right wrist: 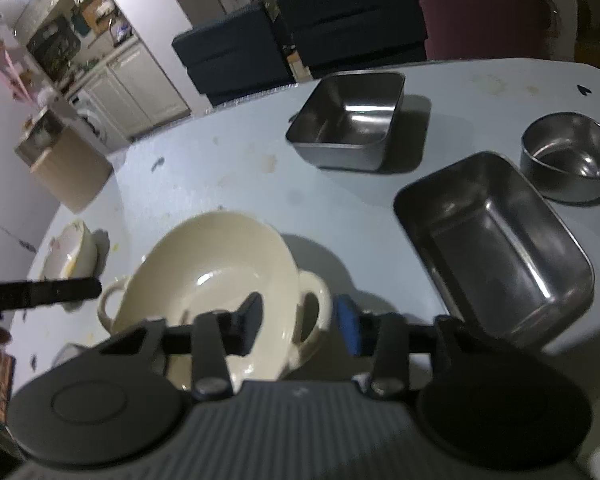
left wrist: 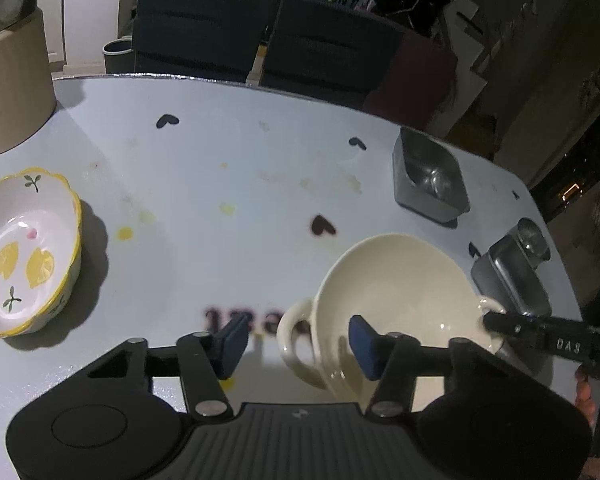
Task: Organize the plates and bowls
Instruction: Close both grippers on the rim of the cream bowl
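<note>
A cream bowl [left wrist: 396, 288] [right wrist: 216, 264] with two loop handles stands on the pale table [left wrist: 220, 152]. My left gripper [left wrist: 298, 340] straddles its left handle [left wrist: 292, 336]. One blue pad sits outside the handle and the other inside the bowl, and a gap shows beside the handle. My right gripper [right wrist: 298, 322] straddles the opposite handle [right wrist: 318, 304], with one finger inside the bowl and the blue pad just outside the loop. A gap shows there too. A scalloped bowl with painted lemons [left wrist: 28, 252] [right wrist: 70, 252] sits at the far left.
Three steel vessels stand right of the cream bowl: a square tin [right wrist: 350, 120] [left wrist: 430, 176], a rectangular tin [right wrist: 496, 244] and a round bowl [right wrist: 570, 156]. A tan box [left wrist: 12, 80] stands at the back left. Dark chairs [left wrist: 204, 24] line the far edge.
</note>
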`<state>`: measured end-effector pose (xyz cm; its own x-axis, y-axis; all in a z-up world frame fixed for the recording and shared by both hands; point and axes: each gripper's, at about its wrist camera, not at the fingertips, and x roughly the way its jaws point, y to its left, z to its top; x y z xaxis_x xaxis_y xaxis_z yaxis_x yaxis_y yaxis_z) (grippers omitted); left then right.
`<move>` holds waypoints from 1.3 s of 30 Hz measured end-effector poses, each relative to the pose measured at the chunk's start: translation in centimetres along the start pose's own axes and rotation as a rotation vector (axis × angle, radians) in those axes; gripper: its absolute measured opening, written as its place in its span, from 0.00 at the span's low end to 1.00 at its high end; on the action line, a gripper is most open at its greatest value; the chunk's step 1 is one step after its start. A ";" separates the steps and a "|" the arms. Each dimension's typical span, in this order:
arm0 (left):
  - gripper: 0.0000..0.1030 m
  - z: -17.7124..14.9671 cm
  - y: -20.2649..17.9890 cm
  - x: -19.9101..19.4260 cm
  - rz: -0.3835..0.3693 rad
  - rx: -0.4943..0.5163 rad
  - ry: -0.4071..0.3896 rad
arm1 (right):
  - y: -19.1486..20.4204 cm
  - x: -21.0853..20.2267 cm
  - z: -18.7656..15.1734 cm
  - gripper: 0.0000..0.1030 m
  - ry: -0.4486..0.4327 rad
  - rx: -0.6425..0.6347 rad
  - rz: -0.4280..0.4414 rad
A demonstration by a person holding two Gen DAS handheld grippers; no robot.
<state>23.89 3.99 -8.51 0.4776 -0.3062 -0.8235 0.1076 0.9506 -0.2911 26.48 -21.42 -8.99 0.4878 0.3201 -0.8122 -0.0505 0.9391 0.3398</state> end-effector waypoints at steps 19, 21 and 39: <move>0.33 -0.1 -0.2 2.4 -0.011 0.014 0.060 | -0.8 -1.5 -0.7 0.12 -0.045 -0.025 -0.052; 0.29 0.0 -0.4 2.7 -0.007 0.016 0.067 | -1.0 -1.4 -0.8 0.16 -0.037 -0.015 -0.033; 0.30 -0.2 -0.7 3.8 0.008 0.017 0.077 | -0.1 1.9 -0.2 0.28 0.056 -0.010 -0.060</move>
<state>25.49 2.17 -11.50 0.4099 -0.3006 -0.8612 0.1194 0.9537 -0.2760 27.29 -20.88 -10.65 0.4407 0.2696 -0.8562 -0.0315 0.9579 0.2854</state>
